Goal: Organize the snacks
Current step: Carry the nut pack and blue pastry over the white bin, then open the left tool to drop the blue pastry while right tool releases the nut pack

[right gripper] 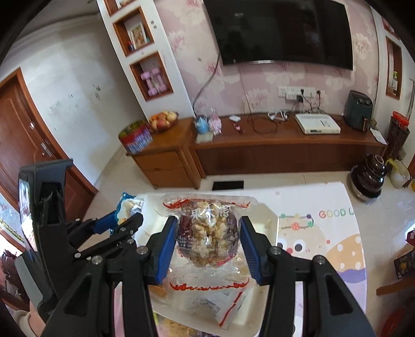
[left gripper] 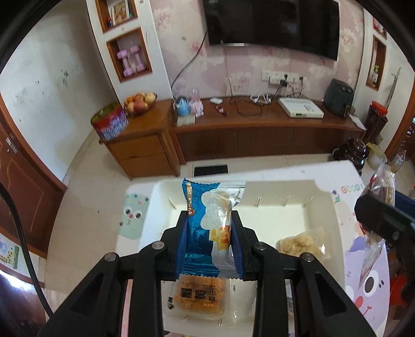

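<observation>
Hovering over the white tray (left gripper: 321, 207), left gripper (left gripper: 210, 220) pinches a blue snack packet (left gripper: 199, 207); right gripper (right gripper: 206, 225) squeezes a clear date-walnut pack (right gripper: 207, 228).

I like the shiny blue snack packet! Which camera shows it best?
The left wrist view. There the blue snack packet fills the middle, pinched in the left claw above the white tray. The right wrist view shows only its crumpled top edge, far left, mostly hidden behind that claw.

Wall television (left gripper: 272, 23); fruit bowl (left gripper: 140, 102), white box (left gripper: 301, 107) on wooden cabinet (left gripper: 233, 129).
</observation>
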Demonstrator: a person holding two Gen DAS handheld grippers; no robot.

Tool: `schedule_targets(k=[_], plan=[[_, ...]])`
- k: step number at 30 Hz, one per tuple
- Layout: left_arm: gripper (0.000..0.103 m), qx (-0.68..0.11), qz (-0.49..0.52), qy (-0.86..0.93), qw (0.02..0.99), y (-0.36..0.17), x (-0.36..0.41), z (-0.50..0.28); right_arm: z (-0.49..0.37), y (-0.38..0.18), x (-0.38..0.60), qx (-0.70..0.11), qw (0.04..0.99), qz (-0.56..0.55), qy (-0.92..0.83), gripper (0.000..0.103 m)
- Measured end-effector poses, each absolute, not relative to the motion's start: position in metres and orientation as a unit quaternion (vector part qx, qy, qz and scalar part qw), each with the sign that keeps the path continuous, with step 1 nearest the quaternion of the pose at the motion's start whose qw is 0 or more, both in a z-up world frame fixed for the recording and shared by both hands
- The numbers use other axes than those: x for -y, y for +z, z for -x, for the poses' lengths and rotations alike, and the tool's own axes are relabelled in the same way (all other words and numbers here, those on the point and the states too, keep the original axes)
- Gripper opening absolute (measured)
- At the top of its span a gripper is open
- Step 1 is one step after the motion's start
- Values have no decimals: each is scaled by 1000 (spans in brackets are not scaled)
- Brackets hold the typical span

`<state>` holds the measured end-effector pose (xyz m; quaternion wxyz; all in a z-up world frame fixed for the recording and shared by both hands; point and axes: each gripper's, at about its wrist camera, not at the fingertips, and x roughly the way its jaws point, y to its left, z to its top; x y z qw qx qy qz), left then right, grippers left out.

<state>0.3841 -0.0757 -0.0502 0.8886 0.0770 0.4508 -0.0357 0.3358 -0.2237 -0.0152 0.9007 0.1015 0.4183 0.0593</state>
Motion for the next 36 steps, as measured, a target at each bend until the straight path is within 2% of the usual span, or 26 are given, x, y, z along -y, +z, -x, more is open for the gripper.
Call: schedule_targets(k=[7, 15, 17, 19, 20, 26, 36], plan=[[29, -476, -87, -32, 875, -88, 81, -392, -348, -63, 226, -461, 881, -95, 43, 49], [31, -486, -86, -24, 869, -103, 81, -395, -356, -81, 229, -482, 870, -96, 36, 51], [43, -489, -83, -20, 868, -105, 79, -396, -359, -86, 227, -493, 864, -92, 36, 53], [88, -491, -77, -20, 867, -109, 75, -398, -361, -93, 225, -503, 859, -88, 33, 53], [92, -488, -74, -19, 870, -112, 72, -397, -361, -97, 225, -509, 856, -87, 31, 53], [92, -501, -77, -30, 862, -127, 71, -395, -359, -107, 226, -514, 853, -84, 24, 53], [92, -498, -76, -42, 863, -122, 74, -380, -351, -111, 228, -522, 847, -94, 26, 53]])
